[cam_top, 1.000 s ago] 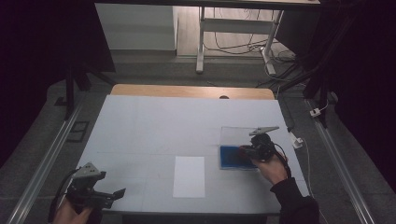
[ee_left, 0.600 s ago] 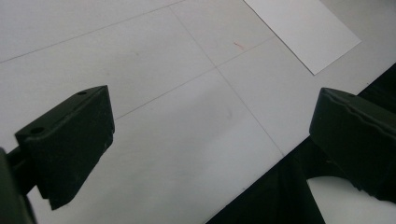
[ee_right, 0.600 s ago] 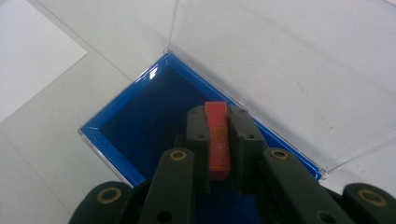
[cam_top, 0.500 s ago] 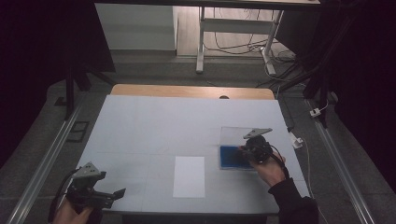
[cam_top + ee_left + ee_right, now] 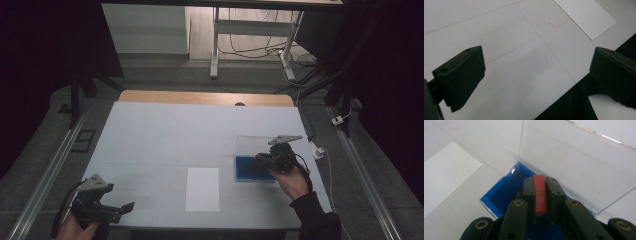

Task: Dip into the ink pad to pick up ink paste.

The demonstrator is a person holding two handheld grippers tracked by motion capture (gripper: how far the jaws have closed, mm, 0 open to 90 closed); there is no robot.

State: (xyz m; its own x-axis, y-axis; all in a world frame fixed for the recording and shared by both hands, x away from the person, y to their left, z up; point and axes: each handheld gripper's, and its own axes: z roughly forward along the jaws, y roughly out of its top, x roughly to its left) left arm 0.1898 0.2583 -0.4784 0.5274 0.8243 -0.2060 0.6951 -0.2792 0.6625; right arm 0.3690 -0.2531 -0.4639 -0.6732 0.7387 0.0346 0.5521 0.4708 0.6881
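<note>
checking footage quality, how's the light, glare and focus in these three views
High view: dim, dark surroundings, table evenly lit, right gripper small and soft. Left gripper view: bright mat, black jaws near and slightly blurred, white sheet sharp. Right gripper view: glare lines on the clear lid, red piece fairly sharp, blue tray saturated.

Dim room, black at left and right. Pale table [image 5: 165, 135] with wooden strip [image 5: 205, 97] along its far edge. Grey floor [image 5: 165, 75] beyond, crossed by white frame legs [image 5: 216, 45] and loose cables [image 5: 255, 50]. Metal rails [image 5: 45, 180] flanking both sides.
</note>
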